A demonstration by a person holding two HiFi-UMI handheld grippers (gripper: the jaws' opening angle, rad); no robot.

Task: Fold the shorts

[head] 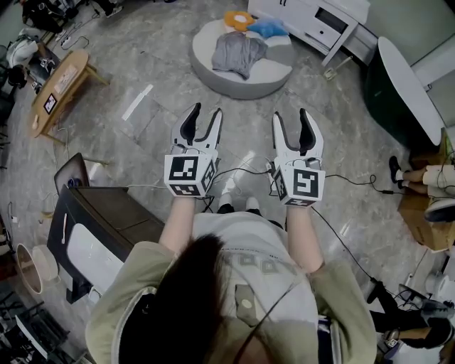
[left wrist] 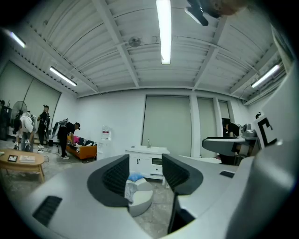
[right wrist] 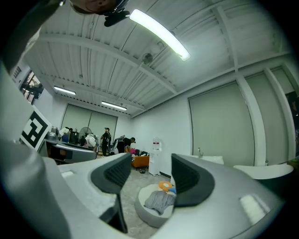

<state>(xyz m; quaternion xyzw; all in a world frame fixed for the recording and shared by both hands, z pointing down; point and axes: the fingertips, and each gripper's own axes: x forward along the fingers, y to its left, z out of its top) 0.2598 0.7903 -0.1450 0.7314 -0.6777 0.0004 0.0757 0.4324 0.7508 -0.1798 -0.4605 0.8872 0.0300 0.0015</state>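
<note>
We are in a big work room, like a lab. Long lights [left wrist: 163,32] run along a white ceiling [left wrist: 107,51]. The floor [head: 156,57] is grey and shiny, with cables [head: 355,181] lying on it. Far off, people [left wrist: 65,135] stand near an orange sofa [left wrist: 84,151] and a water cooler [right wrist: 154,156]. We also see a white cabinet [head: 313,21] and a low wooden table [head: 60,89].

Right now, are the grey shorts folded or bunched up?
Bunched up: the grey shorts lie in a rumpled heap on the round cushion, unfolded.
</note>
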